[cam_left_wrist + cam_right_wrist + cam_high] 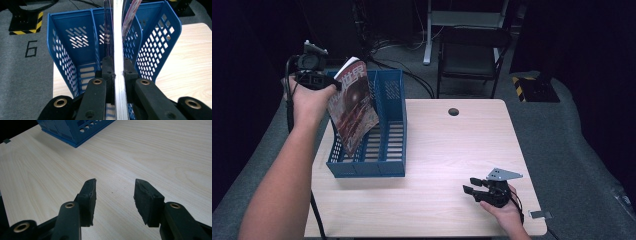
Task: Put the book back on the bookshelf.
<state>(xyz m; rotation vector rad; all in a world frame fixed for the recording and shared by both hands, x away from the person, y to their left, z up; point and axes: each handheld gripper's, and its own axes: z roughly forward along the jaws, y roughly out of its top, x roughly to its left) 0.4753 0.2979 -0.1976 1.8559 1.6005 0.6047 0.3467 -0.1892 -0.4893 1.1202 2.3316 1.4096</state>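
A blue slotted file rack (384,135) stands on the left part of the light wooden table (447,150). Above it my left gripper (334,85) is shut on a magazine with a dark red cover (354,107), which hangs tilted with its lower corner down in the rack's left slot. In the left gripper view the magazine (118,45) runs edge-on between the two jaws, with the rack (75,47) behind it. My right gripper (470,185) rests near the table's front right, open and holding nothing; its fingertips (90,192) hover over bare wood.
A dark folding chair (474,50) and a white desk leg stand beyond the table's far edge. A round cable hole (453,111) sits near that edge. A corner of the rack (75,130) lies ahead of the right gripper. Grey floor with a yellow-black striped block (25,21) surrounds the table.
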